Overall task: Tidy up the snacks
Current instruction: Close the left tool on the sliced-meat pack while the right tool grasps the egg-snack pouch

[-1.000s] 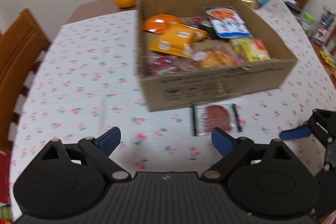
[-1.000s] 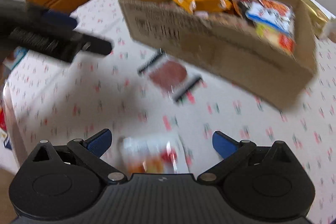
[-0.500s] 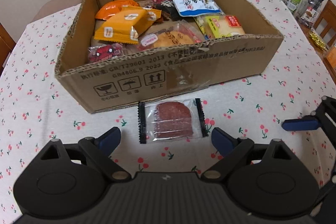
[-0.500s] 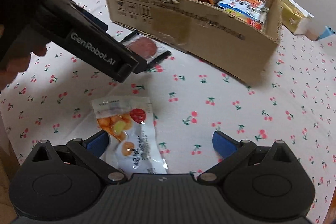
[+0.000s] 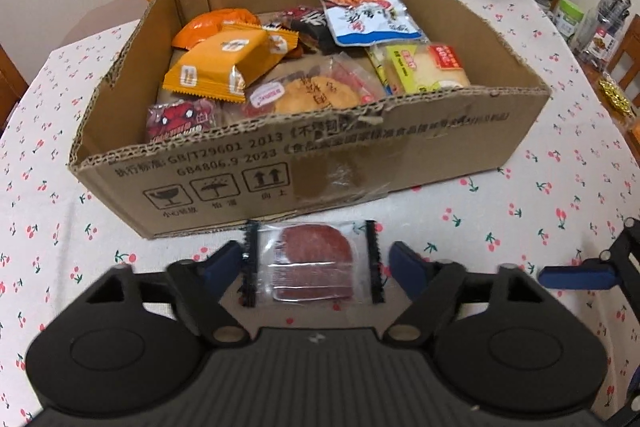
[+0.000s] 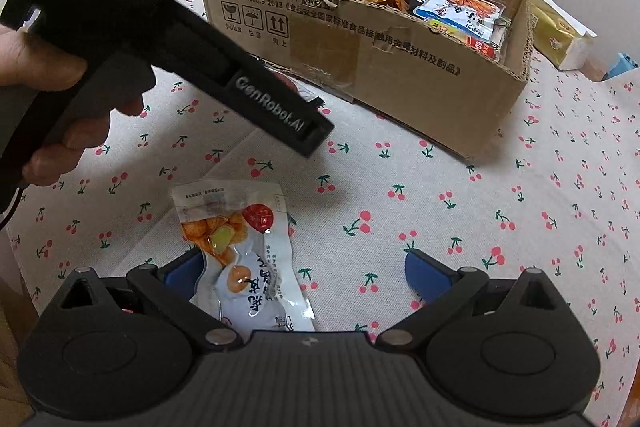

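The left hand-held gripper (image 5: 316, 263) has just been closing its jaws around the clear packet of red slices (image 5: 312, 263), which lies flat on the counter (image 5: 520, 211) just in front of the cardboard box (image 5: 360, 163). The left pad looks to be at the packet's edge; the right pad stands apart from it. Farther right, the right hand-held gripper (image 6: 304, 275) has its jaws wide apart over the white snack pouch (image 6: 240, 247), which lies against its left finger (image 6: 182, 273).

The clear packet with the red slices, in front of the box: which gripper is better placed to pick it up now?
Left. The left gripper brackets the clear packet, jaws just closing; the right gripper is over the white snack bag.
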